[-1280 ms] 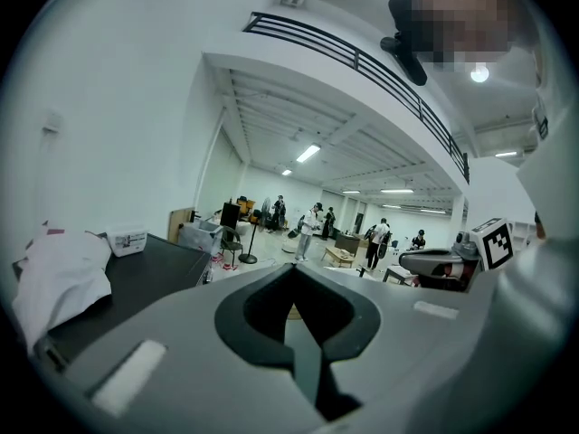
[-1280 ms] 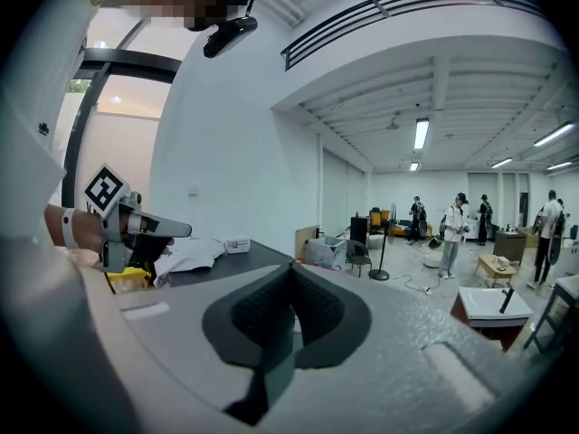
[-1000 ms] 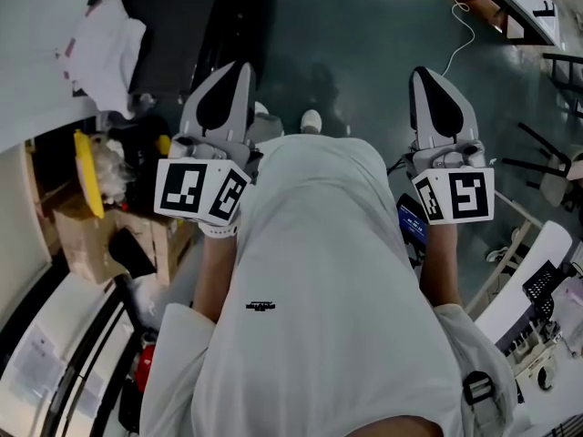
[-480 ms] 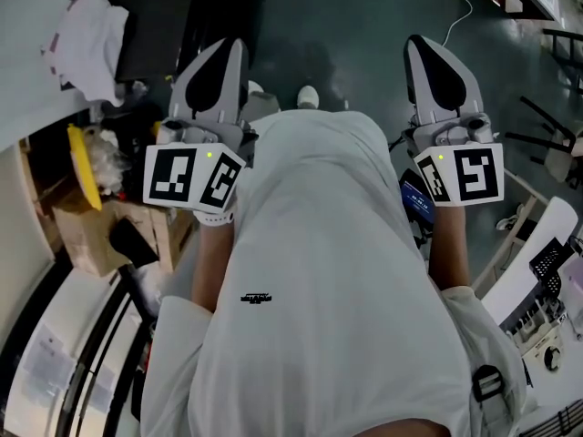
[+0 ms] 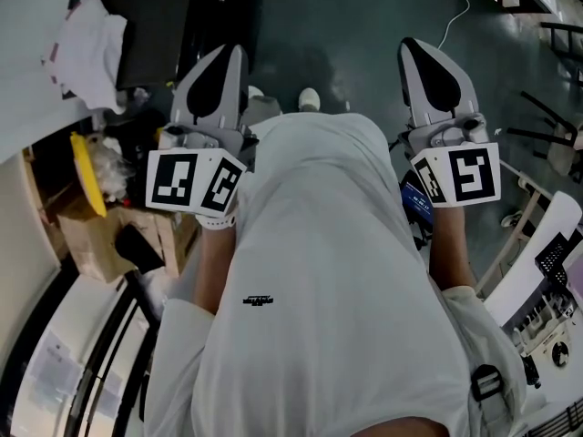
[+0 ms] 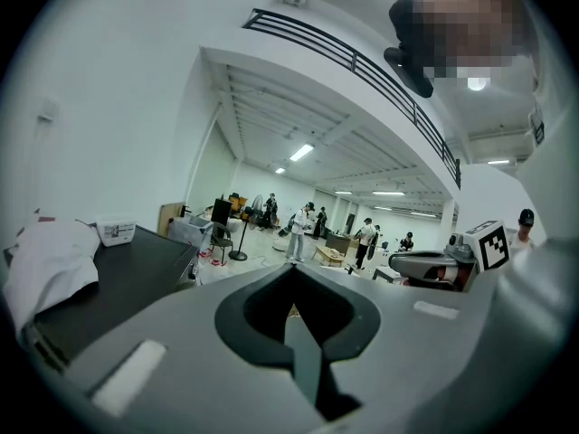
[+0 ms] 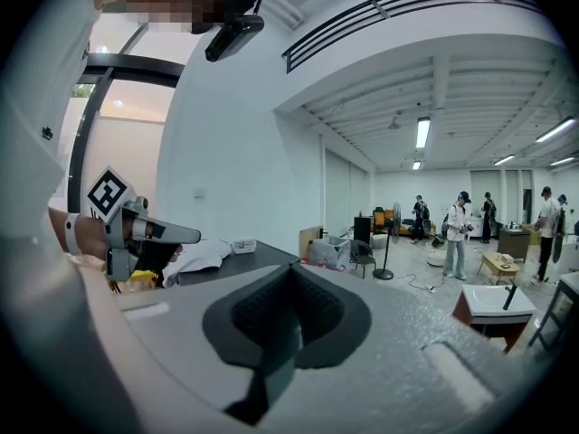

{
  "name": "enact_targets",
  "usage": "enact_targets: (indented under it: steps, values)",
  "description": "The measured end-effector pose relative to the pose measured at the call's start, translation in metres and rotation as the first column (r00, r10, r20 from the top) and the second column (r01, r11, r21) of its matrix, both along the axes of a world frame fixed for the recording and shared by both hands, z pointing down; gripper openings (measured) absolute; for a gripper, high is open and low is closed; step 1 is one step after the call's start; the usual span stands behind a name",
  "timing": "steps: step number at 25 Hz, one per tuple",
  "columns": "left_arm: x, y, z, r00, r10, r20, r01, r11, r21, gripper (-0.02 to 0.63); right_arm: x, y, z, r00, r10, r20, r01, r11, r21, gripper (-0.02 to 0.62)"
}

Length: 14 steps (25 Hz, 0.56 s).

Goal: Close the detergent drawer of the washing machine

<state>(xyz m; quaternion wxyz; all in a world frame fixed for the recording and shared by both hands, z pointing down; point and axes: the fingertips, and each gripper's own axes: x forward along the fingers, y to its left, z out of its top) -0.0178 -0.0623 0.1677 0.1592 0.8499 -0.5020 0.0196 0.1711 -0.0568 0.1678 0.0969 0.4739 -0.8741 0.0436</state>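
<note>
No detergent drawer shows in any view. In the head view both grippers are held out level over the dark floor, on either side of the person's white shirt [image 5: 319,289]. My left gripper [image 5: 230,57] is shut and holds nothing; in the left gripper view [image 6: 291,274] its jaws meet along a closed seam. My right gripper [image 5: 414,48] is shut and empty too, and its jaws touch in the right gripper view [image 7: 291,271]. Each gripper also sees the other: the right gripper [image 6: 434,266] and the left gripper [image 7: 145,233].
A dark table [image 5: 155,25] with a white cloth [image 5: 86,48] stands at the left. Below it are a yellow object [image 5: 86,176] and a cardboard box [image 5: 91,239]. A white curved surface [image 5: 55,353] lies at lower left. White furniture [image 5: 547,244] stands at right. People [image 6: 298,229] stand far off.
Both grippers stay shut and keep almost the same place. Only the head view has shifted a little.
</note>
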Motion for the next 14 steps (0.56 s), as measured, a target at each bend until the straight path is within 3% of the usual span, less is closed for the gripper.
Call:
enact_targets:
  steps: [14]
  values:
    - [-0.01,-0.002,0.002,1.0,-0.017,-0.007,0.017,1.0,-0.008,0.018,-0.018,-0.005,0.003,1.0,-0.029,0.003,0.029,1.0,-0.009,-0.009]
